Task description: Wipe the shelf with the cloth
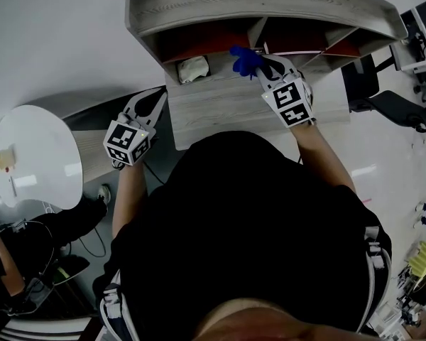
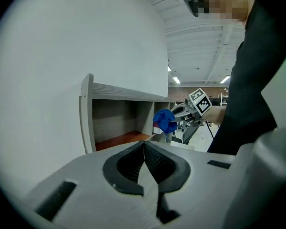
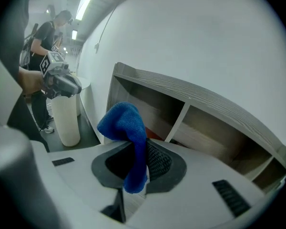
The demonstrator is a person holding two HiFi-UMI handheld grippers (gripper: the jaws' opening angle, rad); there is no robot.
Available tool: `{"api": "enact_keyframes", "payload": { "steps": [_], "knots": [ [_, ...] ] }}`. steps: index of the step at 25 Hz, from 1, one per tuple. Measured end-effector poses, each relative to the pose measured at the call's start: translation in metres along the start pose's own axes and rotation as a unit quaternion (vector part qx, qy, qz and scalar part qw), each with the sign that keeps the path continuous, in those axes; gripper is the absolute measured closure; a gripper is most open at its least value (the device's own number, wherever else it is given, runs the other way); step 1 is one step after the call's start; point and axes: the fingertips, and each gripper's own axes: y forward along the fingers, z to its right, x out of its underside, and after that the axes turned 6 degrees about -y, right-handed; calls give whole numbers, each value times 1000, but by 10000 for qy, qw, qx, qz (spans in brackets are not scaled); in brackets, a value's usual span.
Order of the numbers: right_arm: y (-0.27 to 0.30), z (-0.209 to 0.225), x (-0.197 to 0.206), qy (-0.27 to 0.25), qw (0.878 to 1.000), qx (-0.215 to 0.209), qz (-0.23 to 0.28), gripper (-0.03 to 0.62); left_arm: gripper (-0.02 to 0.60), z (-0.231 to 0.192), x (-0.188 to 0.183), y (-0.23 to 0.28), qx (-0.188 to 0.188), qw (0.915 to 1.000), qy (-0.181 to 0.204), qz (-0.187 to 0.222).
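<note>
A grey wooden shelf (image 1: 270,2) with red-floored compartments stands against the white wall. My right gripper (image 1: 264,66) is shut on a blue cloth (image 1: 245,60), held just in front of the middle compartments above the shelf's lower board. In the right gripper view the blue cloth (image 3: 126,128) bunches up and hangs out between the jaws of the right gripper (image 3: 136,151), with the shelf (image 3: 205,101) beyond it. My left gripper (image 1: 158,94) hovers off the shelf's left end, its jaws together and empty. In the left gripper view the left gripper (image 2: 144,144) faces the shelf (image 2: 119,93) and the cloth (image 2: 165,120).
A crumpled white object (image 1: 193,69) lies in the left compartment. A round white table (image 1: 35,155) stands to the left, a black office chair (image 1: 387,101) to the right. A white cylindrical bin (image 3: 69,118) and a standing person (image 3: 45,37) are off the shelf's left side.
</note>
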Motion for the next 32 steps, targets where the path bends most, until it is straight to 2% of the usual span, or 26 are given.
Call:
{"api": "enact_keyframes", "payload": {
  "steps": [6, 14, 22, 32],
  "knots": [
    [-16, 0, 18, 475, 9986, -85, 193, 542, 563, 18, -6, 14, 143, 9998, 103, -1],
    [-40, 12, 34, 970, 9943, 174, 415, 542, 565, 32, -9, 29, 280, 9995, 135, -10],
    [-52, 25, 43, 1027, 9930, 278, 512, 542, 565, 45, -12, 49, 368, 9992, 155, -9],
    [-55, 41, 55, 922, 9939, 288, 538, 542, 564, 51, -16, 67, 305, 9994, 134, -22]
  ]
}}
